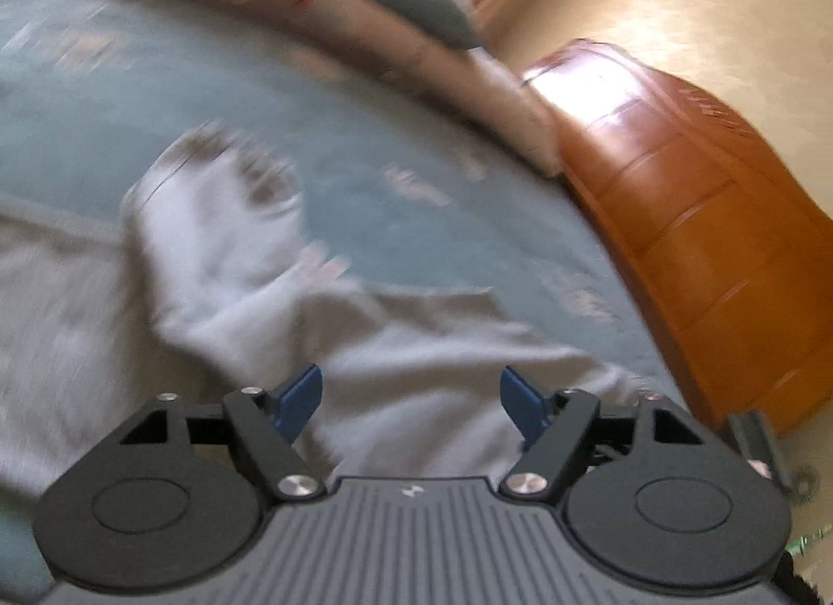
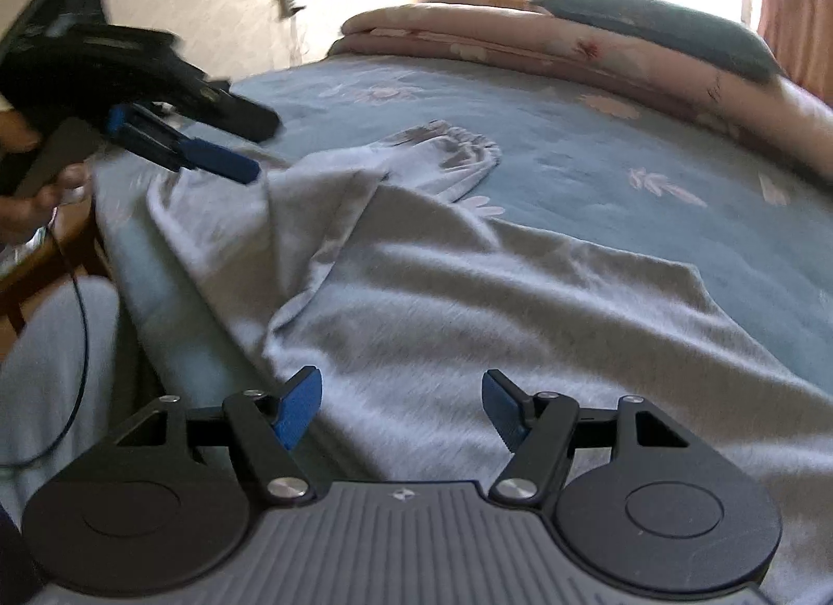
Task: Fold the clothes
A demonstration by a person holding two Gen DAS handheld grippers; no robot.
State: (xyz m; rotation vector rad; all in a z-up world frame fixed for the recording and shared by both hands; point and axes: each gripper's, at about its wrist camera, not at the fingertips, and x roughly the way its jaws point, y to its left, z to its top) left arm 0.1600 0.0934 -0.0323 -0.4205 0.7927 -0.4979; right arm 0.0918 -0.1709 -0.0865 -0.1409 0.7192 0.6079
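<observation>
A: What have you got in front of you, going from your left?

B: At your left, your left gripper [image 2: 218, 157] is seen side-on over the near-left edge of the bed, a hand [image 2: 31, 188] behind it. Its blue fingers are spread apart in the wrist view, holding nothing.

A: And the cloth?

B: The grey garment [image 2: 468, 303] is soft, matte knit, rumpled into long folds. It lies across the near part of the teal bedspread [image 2: 651, 136], which carries a pale floral print. A gathered, elasticated end [image 2: 458, 147] points toward the middle of the bed.

A: Your right side?

B: Your right gripper [image 2: 398, 404] hangs over the garment, jaws wide, empty. Beyond, a folded pink quilt [image 2: 520, 37] runs along the far edge with a dark green pillow [image 2: 661, 22] on top. The blurred left view shows an orange wooden cabinet [image 1: 703, 219] beside the bed.
</observation>
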